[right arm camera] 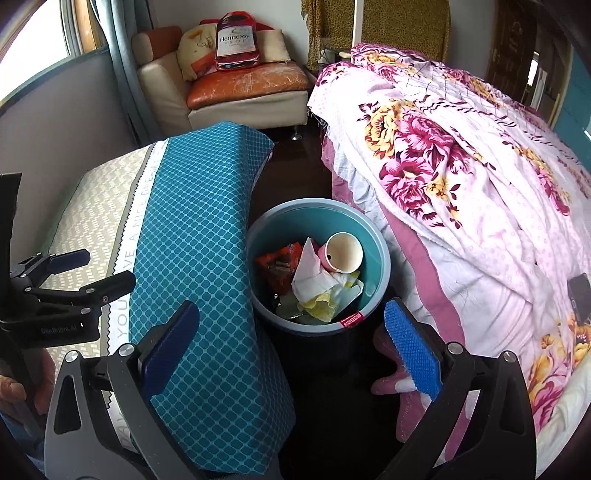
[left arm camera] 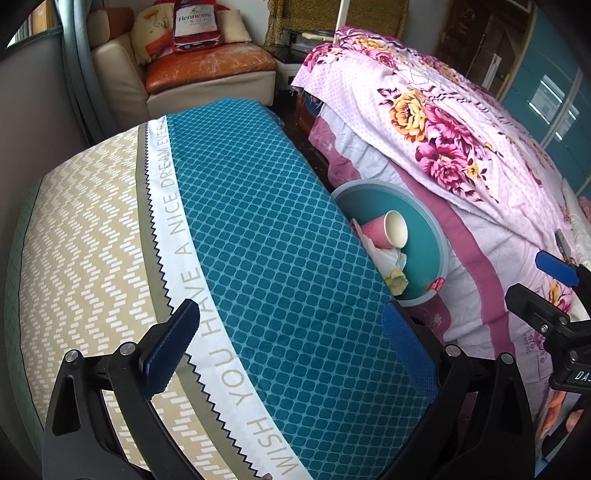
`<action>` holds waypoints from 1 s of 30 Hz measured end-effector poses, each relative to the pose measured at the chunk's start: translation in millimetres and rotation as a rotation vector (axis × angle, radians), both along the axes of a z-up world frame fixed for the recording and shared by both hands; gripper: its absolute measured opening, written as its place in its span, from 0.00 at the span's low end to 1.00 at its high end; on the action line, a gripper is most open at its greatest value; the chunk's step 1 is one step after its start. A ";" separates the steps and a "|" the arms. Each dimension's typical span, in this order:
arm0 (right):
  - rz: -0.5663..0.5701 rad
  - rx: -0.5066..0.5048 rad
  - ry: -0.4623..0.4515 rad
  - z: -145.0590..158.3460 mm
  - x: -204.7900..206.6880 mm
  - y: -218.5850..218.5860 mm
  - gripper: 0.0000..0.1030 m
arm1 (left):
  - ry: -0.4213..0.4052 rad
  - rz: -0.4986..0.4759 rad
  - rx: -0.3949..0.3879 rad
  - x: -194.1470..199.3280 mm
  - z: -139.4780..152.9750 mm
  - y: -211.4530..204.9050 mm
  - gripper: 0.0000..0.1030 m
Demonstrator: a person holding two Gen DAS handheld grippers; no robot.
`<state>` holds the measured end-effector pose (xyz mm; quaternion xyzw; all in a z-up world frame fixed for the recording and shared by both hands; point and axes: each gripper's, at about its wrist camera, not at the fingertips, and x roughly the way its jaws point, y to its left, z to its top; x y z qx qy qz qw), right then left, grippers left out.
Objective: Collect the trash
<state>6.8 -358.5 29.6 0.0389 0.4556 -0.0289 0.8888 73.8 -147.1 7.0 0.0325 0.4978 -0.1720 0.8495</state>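
Teal bin (right arm camera: 373,236), ahead between the spread fingers of the right gripper (right arm camera: 291,350), holds a pink paper cup (right arm camera: 341,253), crumpled tissue (right arm camera: 314,280) and red wrapper (right arm camera: 277,266); left gripper (left arm camera: 291,347) likewise spread, empty, over a teal-patterned cushion (left arm camera: 266,236); floral bedspread (right arm camera: 461,177) beyond the right finger.

Both views are lit evenly by soft daylight. In the right wrist view a window (right arm camera: 33,33) at the upper left is blown out to white. Shadows are weak; only the floor (right arm camera: 295,166) between the furniture and the base of the bin (right arm camera: 384,258) are left dark. Strong fisheye bending is seen toward the edges, and the corners are cut off by black vignetting. Focus is sharp at the centre and slightly softened at the rim.
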 end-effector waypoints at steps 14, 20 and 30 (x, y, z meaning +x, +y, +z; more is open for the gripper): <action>0.004 0.010 0.039 -14.9 15.7 3.8 0.93 | 0.017 0.036 0.031 14.6 -18.2 9.9 0.96; 0.005 0.018 0.054 -21.5 24.6 3.3 0.94 | 0.021 0.042 0.037 20.4 -22.7 10.8 0.96; -0.003 0.036 0.081 -33.8 35.9 -0.1 0.93 | 0.028 0.056 0.043 29.7 -29.5 12.8 0.96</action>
